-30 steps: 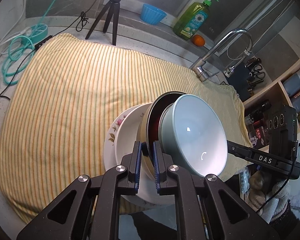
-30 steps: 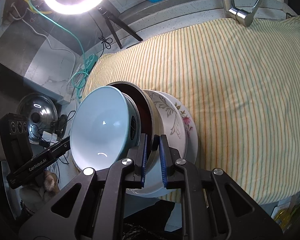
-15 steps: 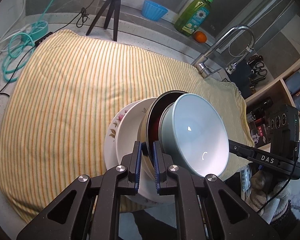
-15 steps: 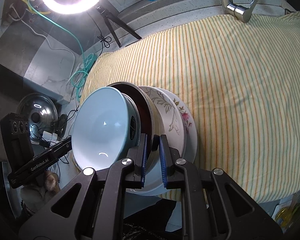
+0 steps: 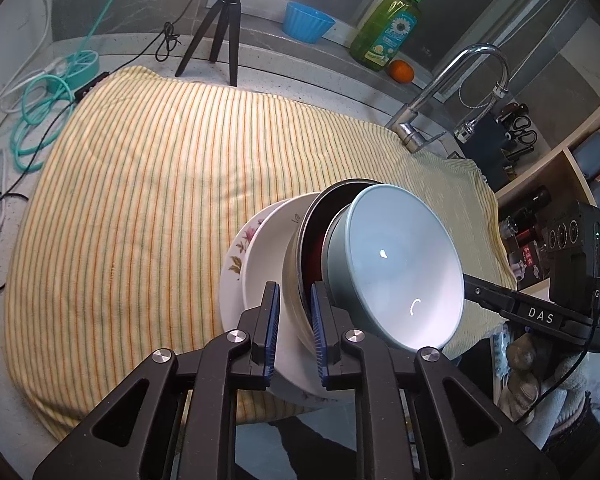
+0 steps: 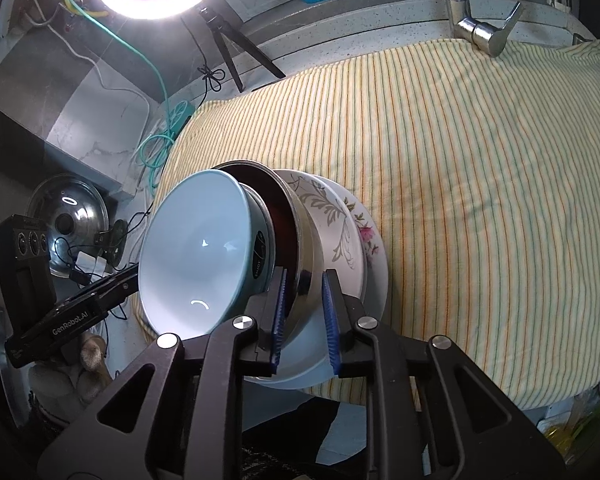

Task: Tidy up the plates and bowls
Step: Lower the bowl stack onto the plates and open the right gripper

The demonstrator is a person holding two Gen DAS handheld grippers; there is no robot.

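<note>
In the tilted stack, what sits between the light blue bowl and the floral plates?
A steel bowl with a dark red inside sits between the light blue bowl and the floral plates; both wrist views show it.

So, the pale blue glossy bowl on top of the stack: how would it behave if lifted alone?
The pale blue glossy bowl looks like glazed ceramic, so probably stiff, rather heavy and breakable. Its shiny highlights suggest a slippery surface. It sits nested in the steel-walled bowl, so it likely lifts free, perhaps rocking.
</note>
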